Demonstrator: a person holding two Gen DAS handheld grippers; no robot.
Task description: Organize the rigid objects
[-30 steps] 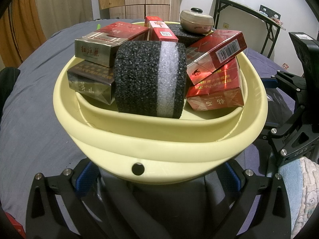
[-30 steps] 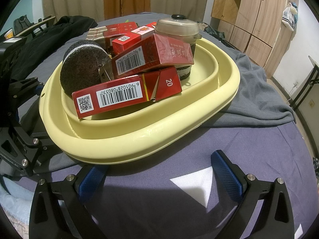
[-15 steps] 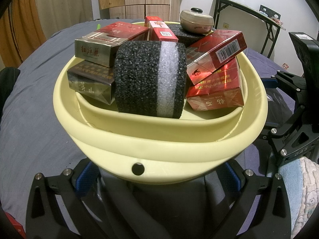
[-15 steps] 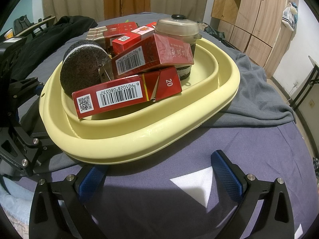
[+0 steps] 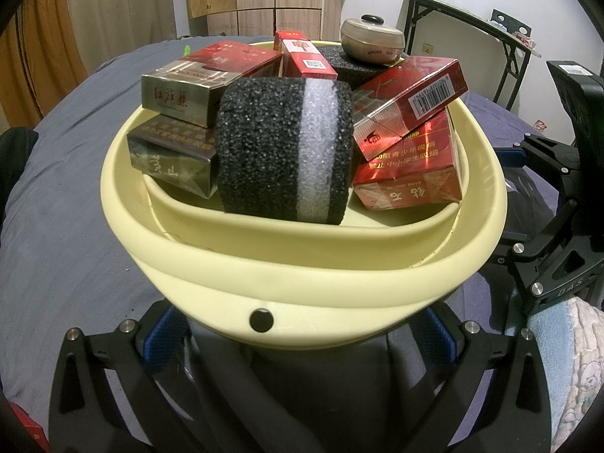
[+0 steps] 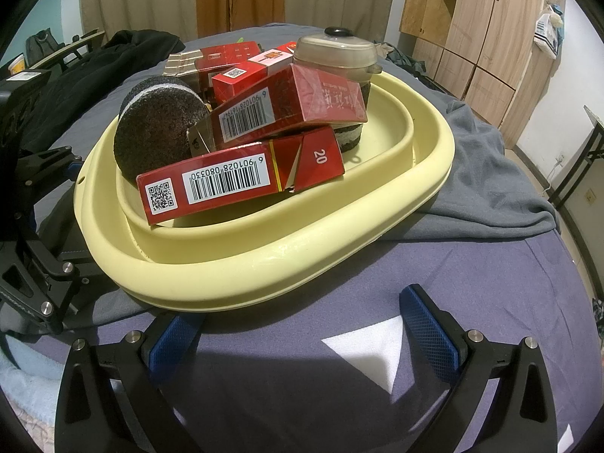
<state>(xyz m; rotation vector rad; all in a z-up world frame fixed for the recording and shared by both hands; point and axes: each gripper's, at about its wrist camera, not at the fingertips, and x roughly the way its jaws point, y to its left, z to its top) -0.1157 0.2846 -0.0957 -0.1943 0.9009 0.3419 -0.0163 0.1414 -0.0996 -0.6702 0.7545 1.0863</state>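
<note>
the yellow basin [image 5: 302, 275] sits on the bed straight ahead of both your grippers, heaped with red cartons [image 6: 241, 185] and a black foam roll [image 5: 283, 151]. your left gripper [image 5: 298, 336] is nearer, its spread fingers straddling the basin's near rim, whether touching is unclear; your right gripper [image 6: 302, 332] hangs wide apart, empty, just short of it.

left cam: I'm looking low and very close along my fingers at the yellow basin [image 5: 302, 264], facing the wardrobe beyond it | right cam: I'm viewing the basin [image 6: 264, 264] from its neighbouring side, slightly farther back, facing the curtains | shared: both are seeing the basin and its pile
</note>
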